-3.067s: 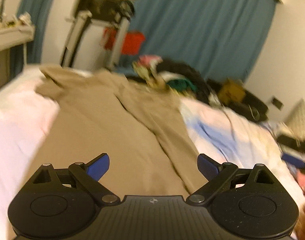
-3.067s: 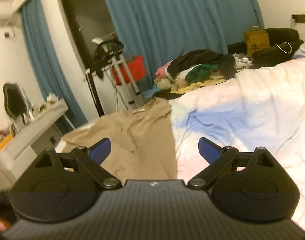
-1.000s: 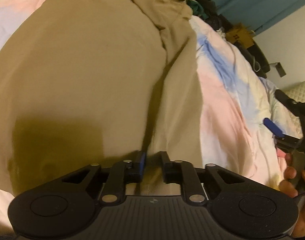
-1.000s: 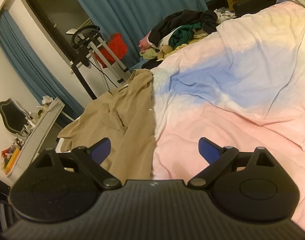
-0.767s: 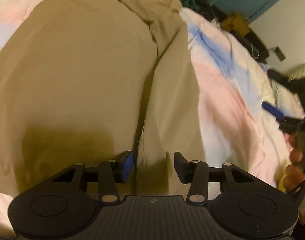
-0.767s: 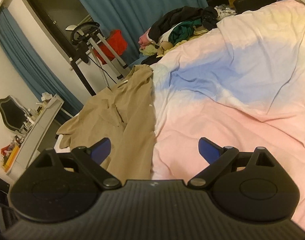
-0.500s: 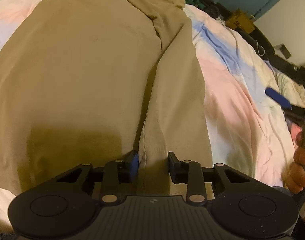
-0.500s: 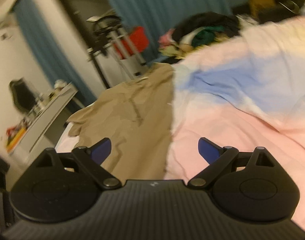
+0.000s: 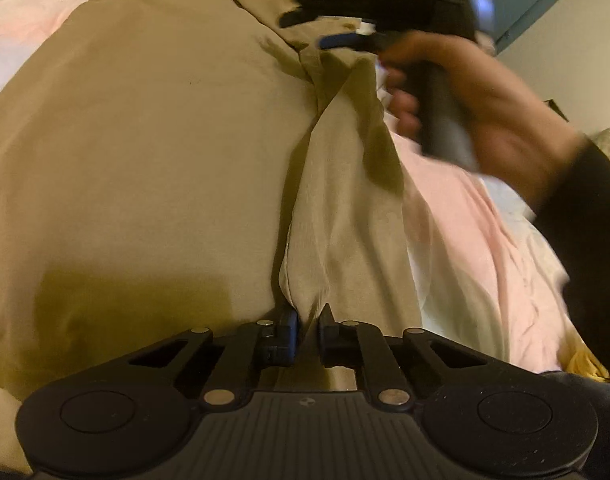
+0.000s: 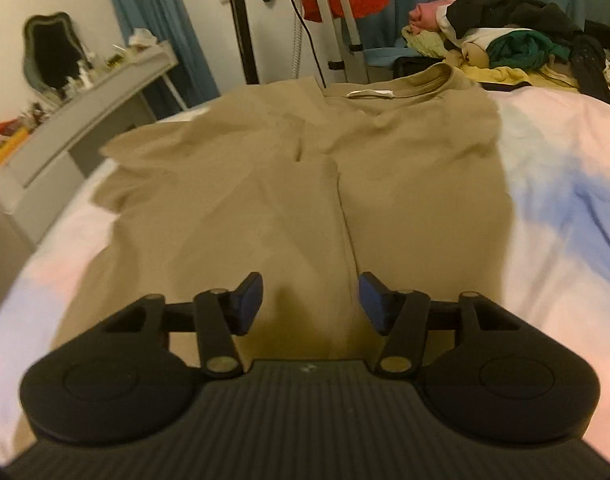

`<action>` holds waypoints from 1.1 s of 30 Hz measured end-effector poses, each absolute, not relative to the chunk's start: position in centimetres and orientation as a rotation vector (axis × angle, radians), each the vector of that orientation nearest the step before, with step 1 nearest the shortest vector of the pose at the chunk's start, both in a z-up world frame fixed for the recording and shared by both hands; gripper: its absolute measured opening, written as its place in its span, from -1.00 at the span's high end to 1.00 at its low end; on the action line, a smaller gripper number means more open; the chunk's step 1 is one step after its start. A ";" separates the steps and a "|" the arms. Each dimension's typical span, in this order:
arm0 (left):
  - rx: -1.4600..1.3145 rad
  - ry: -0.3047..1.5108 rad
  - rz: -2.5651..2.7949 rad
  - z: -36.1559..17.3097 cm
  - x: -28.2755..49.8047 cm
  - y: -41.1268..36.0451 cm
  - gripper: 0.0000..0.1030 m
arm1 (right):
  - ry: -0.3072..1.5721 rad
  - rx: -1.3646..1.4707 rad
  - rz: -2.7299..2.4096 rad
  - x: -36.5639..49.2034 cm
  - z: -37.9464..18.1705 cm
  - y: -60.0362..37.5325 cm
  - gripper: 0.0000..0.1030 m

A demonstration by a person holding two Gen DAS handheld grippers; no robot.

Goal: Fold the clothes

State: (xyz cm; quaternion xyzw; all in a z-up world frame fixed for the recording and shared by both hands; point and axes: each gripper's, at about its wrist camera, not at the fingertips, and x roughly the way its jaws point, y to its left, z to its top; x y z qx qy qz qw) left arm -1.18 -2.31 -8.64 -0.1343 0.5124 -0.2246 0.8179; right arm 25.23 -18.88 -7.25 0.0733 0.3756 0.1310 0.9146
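Shirt point(image 9: 145, 140) on bed point(image 10: 565, 168) | left gripper point(image 9: 308, 330) fingers pinch its folded edge | right gripper point(image 10: 311, 300) fingers half-open — hold nothing

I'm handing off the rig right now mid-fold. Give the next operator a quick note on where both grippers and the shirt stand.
Left gripper: shut on the hem of the tan shirt, at the edge of the folded-in right flap.
Right gripper: open, holding nothing, hovering over the shirt's lower middle along the flap seam, collar end facing away.
Shirt lies spread on the pastel bedsheet; the pile of other clothes sits beyond the collar.
Done: one side appears folded inward.
Left: probably grip with the right gripper, fold the other side, then fold lengthwise.
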 end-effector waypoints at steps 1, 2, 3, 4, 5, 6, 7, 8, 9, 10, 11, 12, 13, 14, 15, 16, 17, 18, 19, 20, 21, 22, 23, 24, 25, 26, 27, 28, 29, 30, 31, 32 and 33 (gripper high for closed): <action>-0.296 1.094 -0.489 -8.7 -1.2 -2.1 0.86 | 0.780 0.124 0.260 26.2 -7.7 -18.4 0.17; -0.305 1.096 -0.499 -8.7 -1.1 -1.9 0.88 | 0.796 0.083 0.245 27.0 -8.2 -17.7 0.48; -0.312 1.096 -0.511 -8.7 -1.1 -1.7 0.89 | 0.807 0.061 0.233 27.8 -8.5 -17.3 0.84; -0.314 1.085 -0.526 -8.6 -1.3 -1.5 0.90 | 0.812 0.070 0.224 28.4 -8.5 -17.3 0.88; -0.314 1.066 -0.544 -8.4 -1.5 -1.2 0.91 | 0.803 0.084 0.220 28.7 -8.2 -17.3 0.88; -0.316 1.051 -0.552 -8.1 -1.9 -0.9 0.91 | 0.772 0.108 0.224 28.8 -7.5 -17.5 0.89; -0.319 1.038 -0.555 -7.8 -2.3 -0.5 0.91 | 0.741 0.131 0.228 29.0 -6.8 -17.6 0.89; -0.316 1.027 -0.554 -7.5 -2.6 -0.3 0.91 | 0.709 0.141 0.229 29.0 -6.1 -17.6 0.89; -0.310 1.017 -0.551 -7.2 -2.9 -0.1 0.91 | 0.689 0.135 0.226 29.1 -5.5 -17.4 0.89; -0.299 1.006 -0.545 -6.9 -3.1 0.0 0.91 | 0.690 0.134 0.220 29.5 -5.5 -17.3 0.89; -0.286 0.996 -0.539 -6.7 -3.4 0.0 0.91 | 0.691 0.133 0.214 29.8 -5.4 -17.1 0.89; -0.275 0.990 -0.535 -6.6 -3.5 0.0 0.91 | 0.693 0.132 0.208 30.1 -5.3 -16.9 0.89; -0.267 0.987 -0.532 -6.4 -3.7 0.1 0.89 | 0.696 0.136 0.202 30.3 -5.3 -16.9 0.89; -0.259 0.985 -0.528 -6.3 -3.8 0.1 0.86 | 0.701 0.148 0.196 30.3 -5.4 -17.0 0.88; -0.253 0.984 -0.523 -6.2 -3.9 0.2 0.82 | 0.707 0.161 0.189 30.2 -5.5 -17.0 0.85; -0.249 0.982 -0.514 -5.9 -4.1 0.1 0.68 | 0.712 0.173 0.183 30.2 -5.6 -17.1 0.84; -0.242 0.976 -0.497 -5.6 -4.2 0.1 0.39 | 0.718 0.186 0.176 30.1 -5.7 -17.2 0.82; -0.231 0.967 -0.480 -5.4 -4.3 0.4 0.23 | 0.723 0.198 0.170 30.1 -5.8 -17.3 0.77; -0.214 0.948 -0.458 -5.0 -4.5 0.5 0.05 | 0.729 0.211 0.163 30.1 -5.9 -17.4 0.66; -0.193 0.925 -0.433 -4.5 -4.8 0.7 -0.02 | 0.724 0.217 0.156 29.8 -5.8 -17.5 0.04; -0.181 0.903 -0.414 -4.0 -5.1 0.9 -0.07 | 0.703 0.214 0.146 29.3 -5.4 -17.6 -0.65; -0.175 0.880 -0.398 -3.4 -5.4 1.1 -0.17 | 0.681 0.213 0.142 28.7 -4.9 -17.8 -0.82; -0.168 0.858 -0.381 -2.9 -5.7 1.4 -0.26 | 0.657 0.215 0.145 27.8 -4.2 -18.1 -0.77; -0.166 0.833 -0.367 -2.3 -5.3 2.0 -0.30 | 0.634 0.216 0.148 26.9 -3.6 -18.4 -0.77; -0.162 0.803 -0.347 -1.7 -5.1 2.4 -0.39 | 0.615 0.217 0.151 26.0 -3.0 -18.6 -0.77; -0.155 0.767 -0.321 -1.2 -5.3 2.2 -0.49 | 0.602 0.215 0.151 25.1 -2.5 -18.7 -0.77; -0.146 0.730 -0.293 -0.7 -5.4 1.9 -0.52 | 0.585 0.216 0.152 24.0 -2.0 -18.9 -0.77; -0.137 0.694 -0.273 0.0 -5.8 2.3 -0.54 | 0.568 0.219 0.154 22.8 -1.5 -19.1 -0.77; -0.130 0.657 -0.263 0.7 -6.5 3.1 -0.54 | 0.551 0.222 0.157 21.6 -1.0 -19.2 -0.77; -0.128 0.626 -0.257 1.3 -7.1 3.5 -0.54 | 0.535 0.227 0.159 20.2 -0.5 -19.4 -0.77; -0.127 0.595 -0.242 1.9 -7.7 3.8 -0.54 | 0.518 0.235 0.159 18.8 0.0 -19.6 -0.77; -0.129 0.574 -0.227 2.3 -8.1 3.8 -0.54 | 0.504 0.243 0.159 17.3 0.4 -19.8 -0.77; -0.131 0.558 -0.216 2.6 -8.5 3.7 -0.55 | 0.494 0.251 0.159 15.9 0.7 -19.9 -0.77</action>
